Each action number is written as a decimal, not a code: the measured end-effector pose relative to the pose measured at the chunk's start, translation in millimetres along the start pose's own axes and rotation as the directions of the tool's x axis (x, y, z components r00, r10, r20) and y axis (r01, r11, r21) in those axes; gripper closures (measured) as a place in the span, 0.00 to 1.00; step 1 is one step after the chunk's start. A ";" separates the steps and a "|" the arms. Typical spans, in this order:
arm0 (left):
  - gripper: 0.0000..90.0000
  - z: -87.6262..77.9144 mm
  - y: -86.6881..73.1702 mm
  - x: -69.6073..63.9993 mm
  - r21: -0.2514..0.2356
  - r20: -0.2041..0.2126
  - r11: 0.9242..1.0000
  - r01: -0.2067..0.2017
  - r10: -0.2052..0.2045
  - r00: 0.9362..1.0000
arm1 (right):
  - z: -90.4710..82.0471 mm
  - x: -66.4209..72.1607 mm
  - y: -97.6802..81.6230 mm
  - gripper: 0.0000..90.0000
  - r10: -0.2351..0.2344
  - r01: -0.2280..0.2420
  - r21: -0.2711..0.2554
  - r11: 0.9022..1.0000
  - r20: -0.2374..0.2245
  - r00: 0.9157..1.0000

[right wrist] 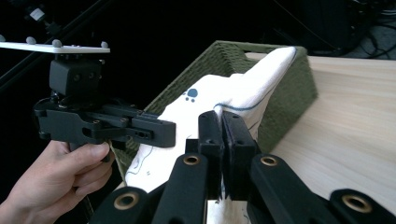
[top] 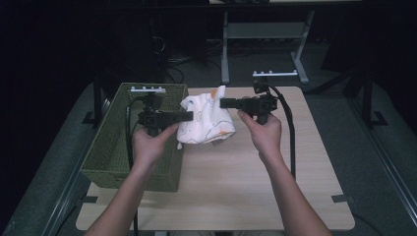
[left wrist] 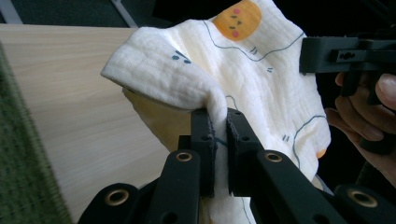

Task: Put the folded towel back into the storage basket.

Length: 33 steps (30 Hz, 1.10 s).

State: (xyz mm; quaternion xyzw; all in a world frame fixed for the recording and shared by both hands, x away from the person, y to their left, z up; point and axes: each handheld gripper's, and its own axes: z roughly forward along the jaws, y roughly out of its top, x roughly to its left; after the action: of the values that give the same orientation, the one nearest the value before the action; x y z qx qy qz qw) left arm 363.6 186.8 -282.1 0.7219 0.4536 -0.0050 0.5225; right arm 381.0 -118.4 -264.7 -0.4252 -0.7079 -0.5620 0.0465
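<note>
A cream muslin cloth (top: 204, 120) printed with orange faces and blue lines hangs above the wooden table (top: 236, 167), held between both grippers. My left gripper (top: 189, 116) is shut on the cloth's left edge; in the left gripper view the cloth (left wrist: 243, 70) is pinched between the black jaws of the left gripper (left wrist: 219, 122). My right gripper (top: 222, 103) is shut on the cloth's upper right edge; in the right gripper view the fabric (right wrist: 233, 91) runs into the closed jaws of the right gripper (right wrist: 221, 123). The cloth's lower part droops toward the tabletop.
A green woven basket (top: 115, 147) stands at the table's left side, under my left hand, and appears as the basket (right wrist: 275, 79) behind the cloth. Bare tabletop lies in front of and to the right of the cloth. Dark floor and a desk frame (top: 265, 39) lie beyond.
</note>
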 end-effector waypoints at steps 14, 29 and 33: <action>0.94 -54.4 14.5 25.6 -0.033 -0.028 0.999 0.004 -0.005 1.000 | 51.1 41.5 29.4 0.97 -0.050 0.051 0.022 0.998 -0.053 0.997; 0.94 -97.0 15.7 59.3 -0.048 -0.056 0.998 0.036 -0.039 0.998 | 103.4 66.1 46.4 0.97 -0.056 0.061 0.050 0.997 -0.099 0.993; 0.93 -108.2 13.8 69.8 -0.053 -0.071 0.998 0.039 -0.043 0.997 | 120.4 70.9 48.2 0.97 -0.052 0.059 0.064 0.996 -0.110 0.993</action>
State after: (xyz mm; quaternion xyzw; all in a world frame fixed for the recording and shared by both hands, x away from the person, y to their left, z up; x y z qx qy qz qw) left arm 363.3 313.6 -256.1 0.6985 0.4869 0.0221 0.5239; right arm 417.2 21.5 -233.4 -0.3724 -0.7343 -0.5614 0.0832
